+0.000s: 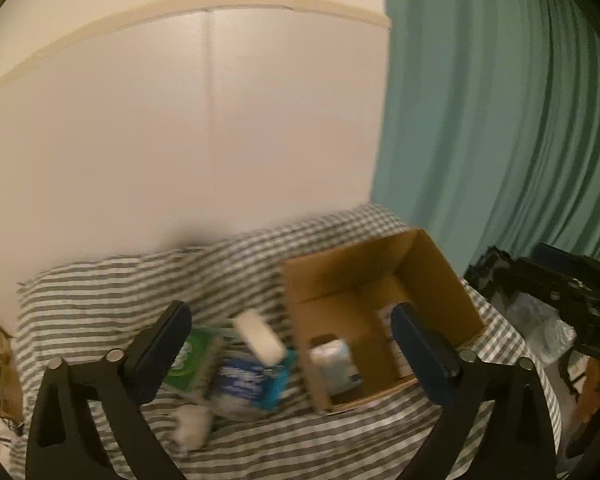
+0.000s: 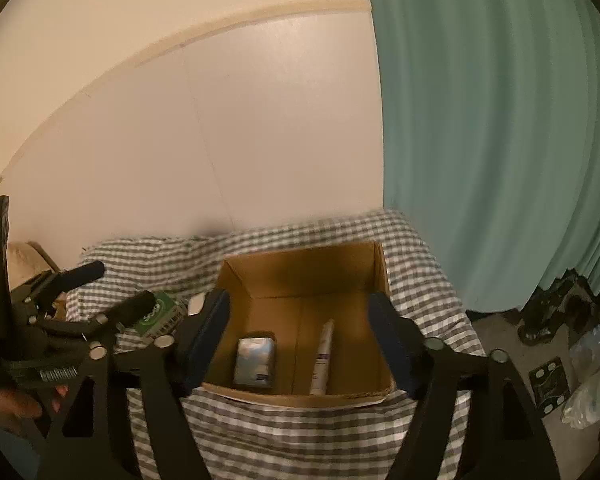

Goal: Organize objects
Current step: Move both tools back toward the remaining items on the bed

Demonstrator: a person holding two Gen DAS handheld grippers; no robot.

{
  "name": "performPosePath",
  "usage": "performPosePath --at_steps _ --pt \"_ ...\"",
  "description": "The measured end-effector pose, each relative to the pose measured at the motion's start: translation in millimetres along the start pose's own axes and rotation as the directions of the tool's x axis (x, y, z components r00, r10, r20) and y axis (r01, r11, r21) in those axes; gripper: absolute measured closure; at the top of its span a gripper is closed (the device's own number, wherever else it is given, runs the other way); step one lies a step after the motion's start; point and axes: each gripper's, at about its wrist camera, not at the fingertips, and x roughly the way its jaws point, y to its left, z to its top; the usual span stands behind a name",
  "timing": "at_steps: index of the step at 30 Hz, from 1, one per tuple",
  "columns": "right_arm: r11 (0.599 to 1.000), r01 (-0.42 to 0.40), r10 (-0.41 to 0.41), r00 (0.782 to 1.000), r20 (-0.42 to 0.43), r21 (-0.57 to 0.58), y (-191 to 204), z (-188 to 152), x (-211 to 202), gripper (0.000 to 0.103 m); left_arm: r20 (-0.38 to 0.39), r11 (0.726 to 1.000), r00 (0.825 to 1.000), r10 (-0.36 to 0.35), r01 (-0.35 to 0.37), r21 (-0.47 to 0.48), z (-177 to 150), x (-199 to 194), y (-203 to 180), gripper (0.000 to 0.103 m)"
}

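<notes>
Two hand-held grippers stand over a surface covered with a grey-and-white checked cloth, and both are spread apart with nothing between their pads. The left hand-held gripper has its fingers at their widest; in its own view they frame a small heap of things lying on the cloth just left of an open cardboard box: a green packet, a blue-and-white packet, a white oblong piece that looks to be on top of or above the blue one, though blur keeps me from telling whether it touches, and a crumpled white wad nearest the camera. The right hand-held gripper is open a little less wide and hangs at the near rim of the box, its fingers framing the inside. Within the box lie a pale wrapped packet on the left of the floor and a slim white tube lying lengthwise beside it, the two apart. In the right wrist view the left hand-held gripper shows at the left edge, held in a hand, with the green packet just behind its fingers. A teal curtain hangs to the right, beside a pale wall.
</notes>
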Motion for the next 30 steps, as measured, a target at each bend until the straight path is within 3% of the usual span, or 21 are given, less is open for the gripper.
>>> performPosePath --at_steps 4,7,10,16,22,26,30 --pt "0.999 -0.047 0.046 0.999 0.028 0.016 20 -5 -23 0.014 0.013 0.997 0.997 0.076 -0.076 -0.016 -7 -22 40 0.0" --pt "0.991 -0.113 0.113 0.994 0.005 0.074 37 -19 -25 0.012 0.008 0.991 0.992 0.128 -0.128 -0.034 -22 -32 72 0.0" --pt "0.995 -0.097 0.098 0.994 -0.043 0.021 70 -36 -16 0.011 -0.002 0.98 0.982 0.191 -0.19 -0.052 -47 -40 101 0.0" --pt "0.992 -0.108 0.101 0.987 -0.121 -0.057 131 -64 14 0.011 -0.072 0.967 0.968 0.242 -0.246 -0.063 -98 -17 128 0.0" --pt "0.984 -0.049 0.022 0.987 -0.16 -0.17 177 -103 62 0.011 -0.169 0.967 0.965 0.201 -0.223 -0.125 -146 25 148 0.0" --pt "0.993 -0.079 0.058 0.976 -0.209 -0.092 178 -120 95 0.011 -0.235 0.969 0.958 0.166 -0.203 -0.141 -166 53 152 0.0" --pt "0.993 -0.074 0.051 0.973 -0.225 -0.091 183 -126 116 0.012 -0.267 0.977 0.955 0.126 -0.166 -0.132 -175 74 145 0.0"
